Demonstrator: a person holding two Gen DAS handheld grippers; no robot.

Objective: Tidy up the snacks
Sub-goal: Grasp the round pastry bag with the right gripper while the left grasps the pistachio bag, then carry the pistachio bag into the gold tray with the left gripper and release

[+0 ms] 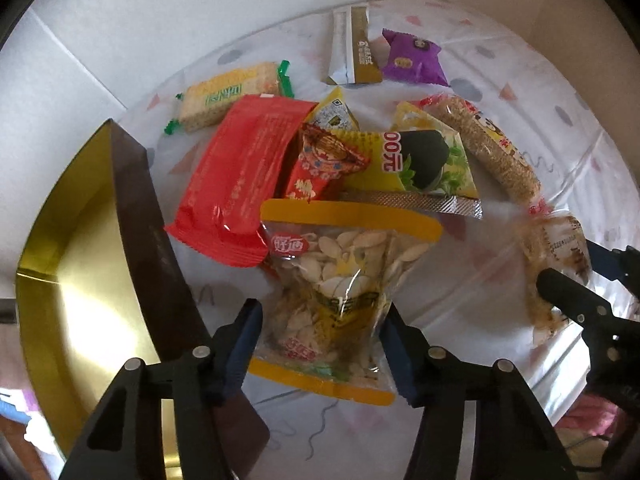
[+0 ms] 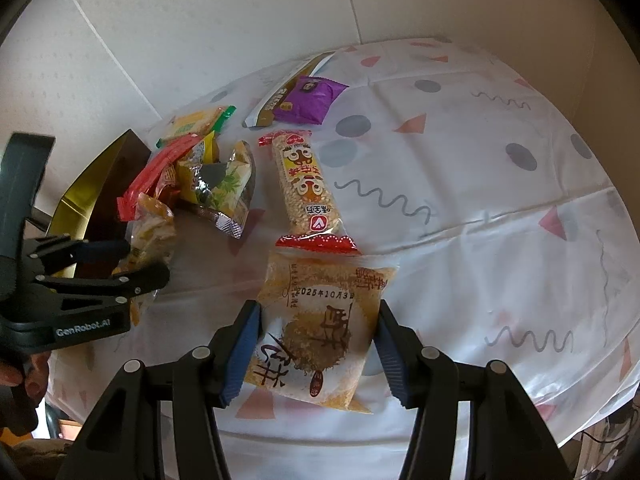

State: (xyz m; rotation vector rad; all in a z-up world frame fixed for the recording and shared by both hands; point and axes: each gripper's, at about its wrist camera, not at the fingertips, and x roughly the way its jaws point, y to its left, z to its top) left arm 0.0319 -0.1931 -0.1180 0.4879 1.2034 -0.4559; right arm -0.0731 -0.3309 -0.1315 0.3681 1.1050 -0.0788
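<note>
1. Two tongs, both mine, both pointing steeply down at the desk [image 2: 460, 200] under its patterned plastic cloth.
2. Left tongs [image 1: 320, 344]: jaws partly closed, blue pads against both sides of the clear seed packet [image 1: 340, 280]; I read this as a pinch just taken, the packet's far end resting by the snack heap.
3. Right tongs [image 2: 316, 348]: jaws partly closed, pads at either edge of the flat sesame cake packet [image 2: 320, 320]; pinching it, the packet lying on the cloth.
4. Gold tray [image 1: 80, 240] with dark brown wall, just beside my left tongs; nothing visible inside it. I take it as the destination.
5. Middle ground, heaped and overlapping: red wrapper [image 1: 236, 184], small red-patterned sachet [image 1: 324, 164], yellow seaweed packet [image 1: 424, 160], small yellow sachet [image 1: 334, 114].
6. Long puffed-rice roll [image 2: 304, 184], its red end touching the sesame cake packet.
7. Farther off: cracker pack with green ends [image 1: 224, 96].
8. Farthest: gold-and-white stick sachet [image 1: 352, 48] and purple packet [image 1: 412, 60], side by side near the desk's far edge.
9. Step in hand, by my judgement: picking up one packet per side; sorting barely begun.
10. Next move calls for lifting each clear of its neighbours, then setting it in the tray.
</note>
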